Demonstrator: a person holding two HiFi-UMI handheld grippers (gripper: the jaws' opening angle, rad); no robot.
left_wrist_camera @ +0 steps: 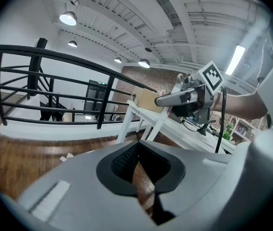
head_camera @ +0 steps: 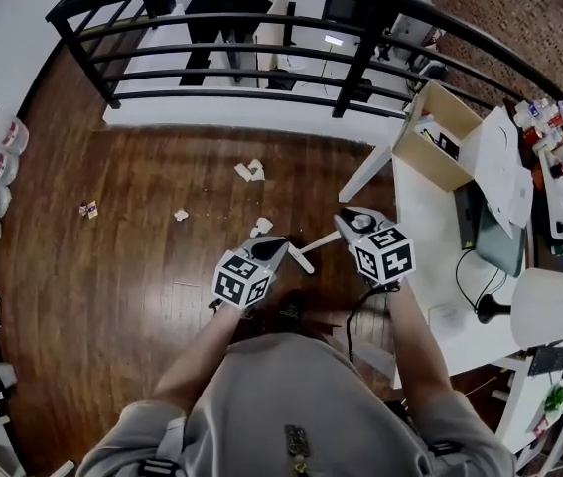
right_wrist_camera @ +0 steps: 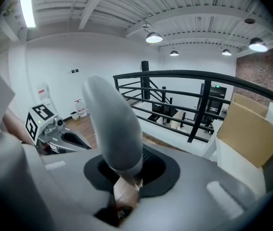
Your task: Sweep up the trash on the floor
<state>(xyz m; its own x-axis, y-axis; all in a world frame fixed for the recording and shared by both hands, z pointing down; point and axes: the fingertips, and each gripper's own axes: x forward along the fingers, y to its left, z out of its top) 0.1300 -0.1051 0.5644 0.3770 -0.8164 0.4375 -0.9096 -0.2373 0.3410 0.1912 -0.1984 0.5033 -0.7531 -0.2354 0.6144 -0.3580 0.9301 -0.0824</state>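
1. The right gripper (right_wrist_camera: 126,179) is clamped on a grey handle (right_wrist_camera: 114,124). The handle's rounded end rises out of the jaws toward the camera. It is probably the handle of a broom or dustpan, but its working end is not visible in any view.
2. The grip sits low on the handle's narrow neck. That hold likely lets the person steer the tool with the wrist instead of letting it swing.
3. The left gripper (left_wrist_camera: 137,153) has its jaws together with nothing between them. Only the wood floor (head_camera: 142,266) shows through the gap behind the tips.
4. In the head view both grippers are held out in front of the body, near each other and pointing away from the person. The empty one is well placed to take a second hold on the tool, though it has not done so.
5. The trash lies on the floor ahead of the grippers and none of it is gathered. One white paper scrap (head_camera: 261,227) is just beyond the left gripper and a larger crumpled scrap (head_camera: 250,171) is farther out. A small scrap (head_camera: 181,215) and a bit of wrapper (head_camera: 88,209) lie off to the left.
6. A white table (head_camera: 430,227) stands just beside the right gripper. This may be why the scraps must be swept toward the open floor on the left.
7. By my reading, sweeping has not begun and the tool is only being taken in hand.
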